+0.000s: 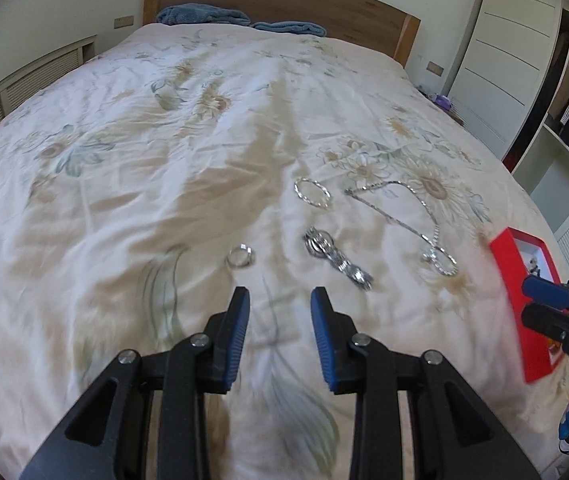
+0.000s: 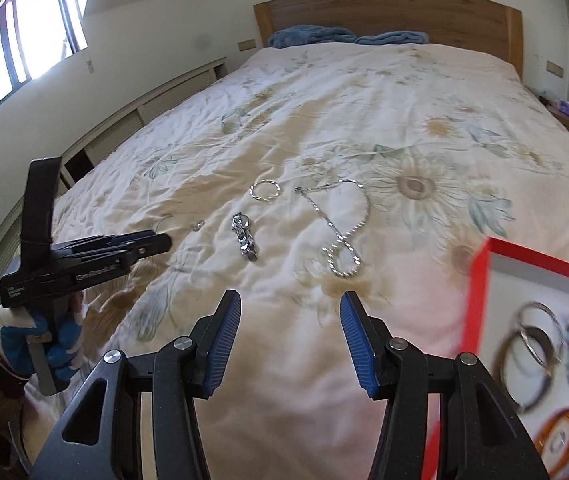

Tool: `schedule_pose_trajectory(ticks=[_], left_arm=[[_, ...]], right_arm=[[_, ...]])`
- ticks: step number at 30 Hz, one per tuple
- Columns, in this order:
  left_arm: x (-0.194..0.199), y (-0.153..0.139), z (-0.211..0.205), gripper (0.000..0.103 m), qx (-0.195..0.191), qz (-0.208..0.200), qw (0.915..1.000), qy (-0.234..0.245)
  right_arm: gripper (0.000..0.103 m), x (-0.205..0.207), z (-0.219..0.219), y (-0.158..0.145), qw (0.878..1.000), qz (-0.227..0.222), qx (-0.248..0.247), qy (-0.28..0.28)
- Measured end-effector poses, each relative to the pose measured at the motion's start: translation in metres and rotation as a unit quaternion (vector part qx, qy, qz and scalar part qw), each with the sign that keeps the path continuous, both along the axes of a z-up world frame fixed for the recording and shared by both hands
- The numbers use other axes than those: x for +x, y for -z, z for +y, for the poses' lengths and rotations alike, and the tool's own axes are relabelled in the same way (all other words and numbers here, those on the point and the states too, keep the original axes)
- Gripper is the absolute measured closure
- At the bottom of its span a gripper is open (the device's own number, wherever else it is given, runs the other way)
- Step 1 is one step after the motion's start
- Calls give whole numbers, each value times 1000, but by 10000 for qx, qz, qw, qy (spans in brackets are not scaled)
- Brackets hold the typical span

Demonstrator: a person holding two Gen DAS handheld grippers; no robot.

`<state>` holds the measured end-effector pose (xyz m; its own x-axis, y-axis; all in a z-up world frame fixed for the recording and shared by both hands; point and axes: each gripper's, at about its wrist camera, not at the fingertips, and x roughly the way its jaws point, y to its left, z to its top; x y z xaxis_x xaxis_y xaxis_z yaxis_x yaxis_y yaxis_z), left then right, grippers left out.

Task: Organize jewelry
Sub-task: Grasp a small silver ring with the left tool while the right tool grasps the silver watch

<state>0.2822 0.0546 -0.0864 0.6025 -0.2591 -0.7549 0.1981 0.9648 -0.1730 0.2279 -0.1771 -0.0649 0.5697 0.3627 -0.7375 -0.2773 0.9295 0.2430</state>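
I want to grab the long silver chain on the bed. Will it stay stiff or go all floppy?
Probably floppy: the chain lies in loose curves on the quilt, so it would likely dangle from wherever the tongs pinch it. Its thin links look small and shiny, so it may slip out. It seems light, and pushing would likely bunch it up, not slide it.
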Motion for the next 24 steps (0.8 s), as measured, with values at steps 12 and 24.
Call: schedule_pose_trajectory(ticks=[12, 24], left_arm=[[53, 35, 7, 74, 248, 28, 9994, -239], [55, 53, 17, 85, -47, -2, 9996, -276]], right_arm=[[51, 41, 33, 26, 9992, 40, 140, -376], [58, 87, 76, 56, 9979, 166, 52, -623]])
